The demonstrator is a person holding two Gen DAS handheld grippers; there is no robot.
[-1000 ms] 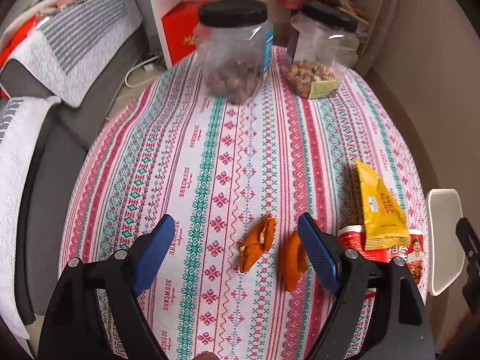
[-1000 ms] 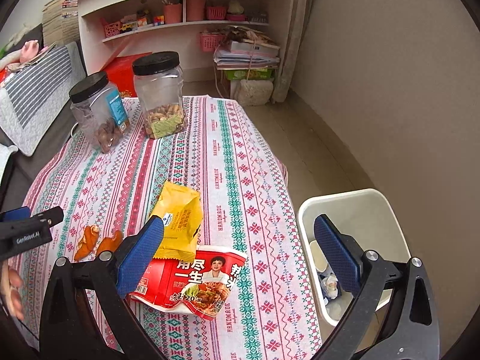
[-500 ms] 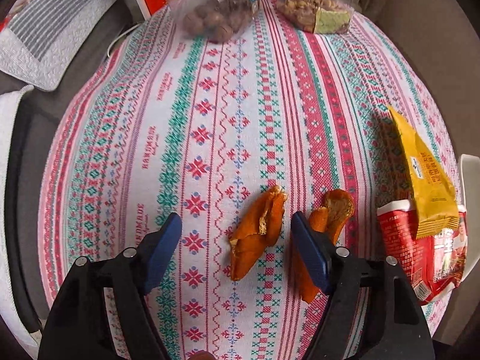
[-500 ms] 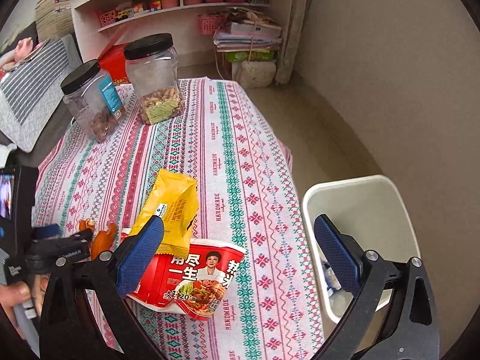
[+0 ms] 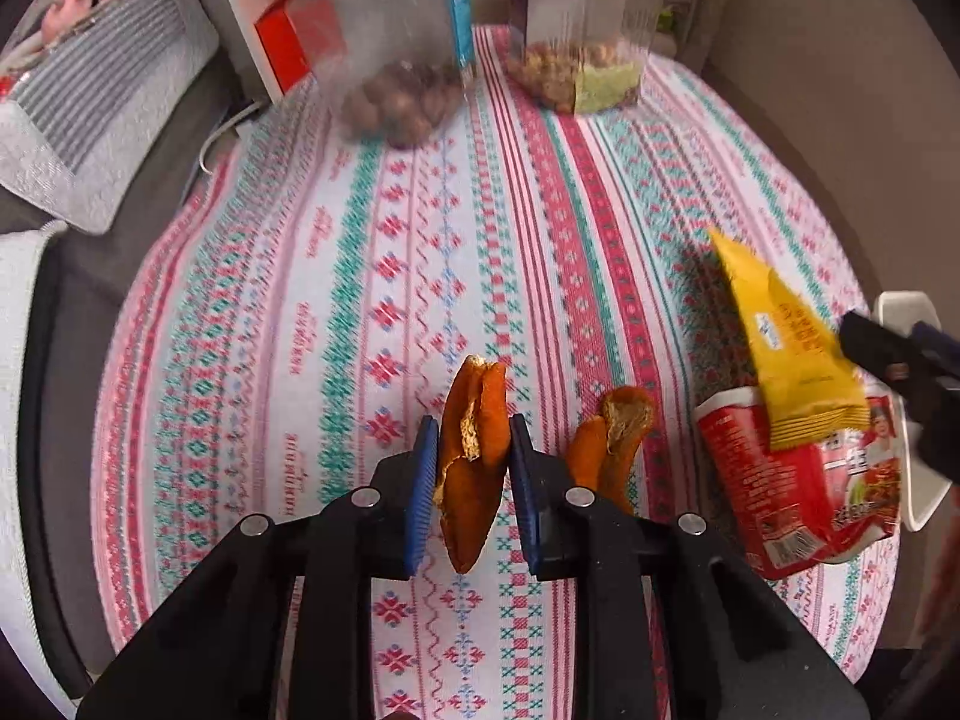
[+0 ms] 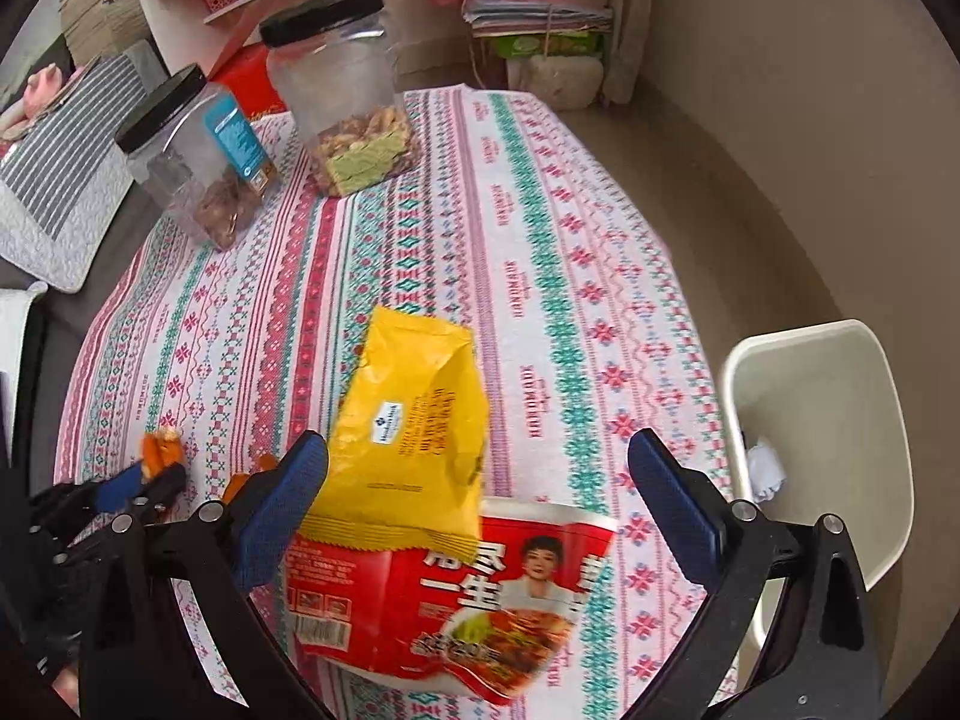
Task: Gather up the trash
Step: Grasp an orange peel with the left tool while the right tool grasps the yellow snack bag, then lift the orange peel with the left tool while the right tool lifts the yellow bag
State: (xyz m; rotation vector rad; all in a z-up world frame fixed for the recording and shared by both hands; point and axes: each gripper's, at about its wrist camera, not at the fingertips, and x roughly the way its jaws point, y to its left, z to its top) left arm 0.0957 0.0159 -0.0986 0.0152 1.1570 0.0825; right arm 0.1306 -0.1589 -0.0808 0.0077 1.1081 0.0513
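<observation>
Here, left gripper fingers tight on orange peel, right gripper fingers wide; crumpled paper in white bin.

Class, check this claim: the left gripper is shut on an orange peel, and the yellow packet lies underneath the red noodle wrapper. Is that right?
Not quite. The left gripper is shut on an orange peel, but the yellow packet lies on top of the red noodle wrapper, overlapping its upper edge. The right wrist view shows it.

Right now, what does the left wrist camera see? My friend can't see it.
The left tongs pinch a piece of orange peel over a patterned tablecloth. A second peel lies beside it, with a yellow packet on a red wrapper farther right.
</observation>
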